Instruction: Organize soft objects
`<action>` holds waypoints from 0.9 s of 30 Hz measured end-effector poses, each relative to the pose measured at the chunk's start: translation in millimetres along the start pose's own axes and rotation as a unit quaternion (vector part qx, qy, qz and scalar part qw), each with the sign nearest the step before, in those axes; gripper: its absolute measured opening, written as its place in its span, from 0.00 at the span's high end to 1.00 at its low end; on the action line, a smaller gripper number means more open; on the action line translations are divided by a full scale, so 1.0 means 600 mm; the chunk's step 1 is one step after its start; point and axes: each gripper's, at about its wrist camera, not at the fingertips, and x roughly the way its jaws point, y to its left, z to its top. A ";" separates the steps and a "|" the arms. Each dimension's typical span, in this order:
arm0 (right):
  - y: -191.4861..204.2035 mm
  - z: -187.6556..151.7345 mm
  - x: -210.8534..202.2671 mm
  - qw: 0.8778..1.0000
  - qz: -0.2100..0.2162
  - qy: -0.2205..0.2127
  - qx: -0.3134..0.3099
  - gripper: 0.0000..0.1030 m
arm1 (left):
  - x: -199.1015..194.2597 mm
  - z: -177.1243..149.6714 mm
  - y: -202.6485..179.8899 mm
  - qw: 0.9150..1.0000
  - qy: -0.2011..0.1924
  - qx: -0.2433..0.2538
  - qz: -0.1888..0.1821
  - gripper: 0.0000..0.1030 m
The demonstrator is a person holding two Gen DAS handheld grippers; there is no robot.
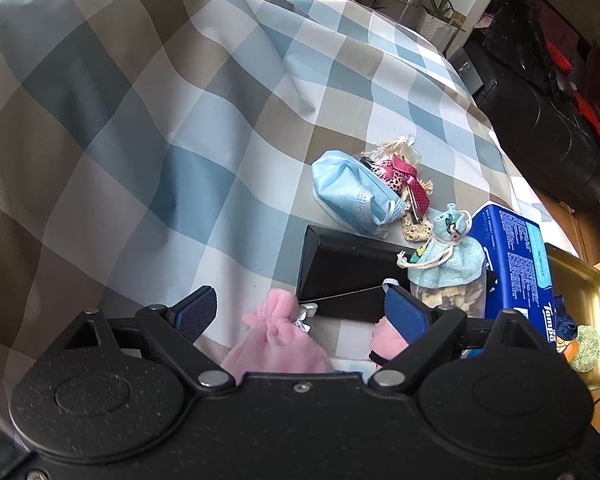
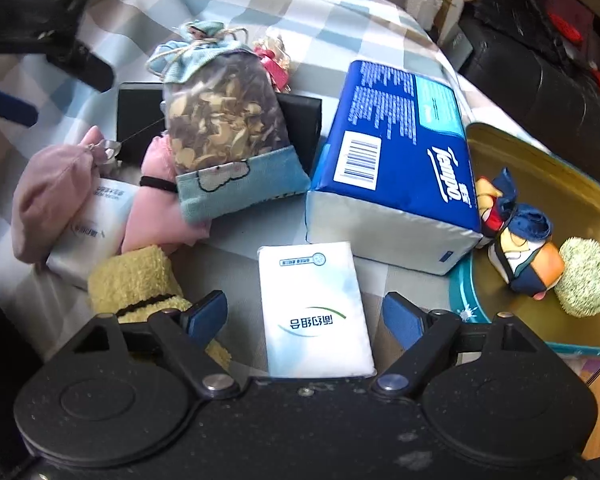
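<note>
My left gripper [image 1: 300, 308] hangs open over a pink fluffy pouch [image 1: 276, 344] on the checked cloth, its pads clear of the pouch. My right gripper [image 2: 304, 312] is also open, with a small white tissue pack [image 2: 314, 312] lying flat between its fingers; neither pad touches it. A gold tray [image 2: 540, 152] at the right holds a patchwork cloth ball [image 2: 528, 260] and a green pompom [image 2: 586, 280]. Left of the small pack lie a yellow sock [image 2: 136, 280], another white pack [image 2: 88, 228] and the pink pouch [image 2: 48, 200].
A big blue tissue pack [image 2: 396, 152] lies against the tray. A sachet of dried petals [image 2: 224, 120] leans on a black box [image 1: 340, 272]. A blue face mask [image 1: 352, 192] and a ribboned packet [image 1: 400, 168] lie farther back. A dark sofa [image 1: 548, 120] stands beyond the cloth's edge.
</note>
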 end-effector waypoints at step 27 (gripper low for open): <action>-0.025 -0.002 0.038 0.998 0.024 0.025 0.045 0.00 | 0.144 -0.018 0.019 0.959 0.277 -0.050 0.023 0.02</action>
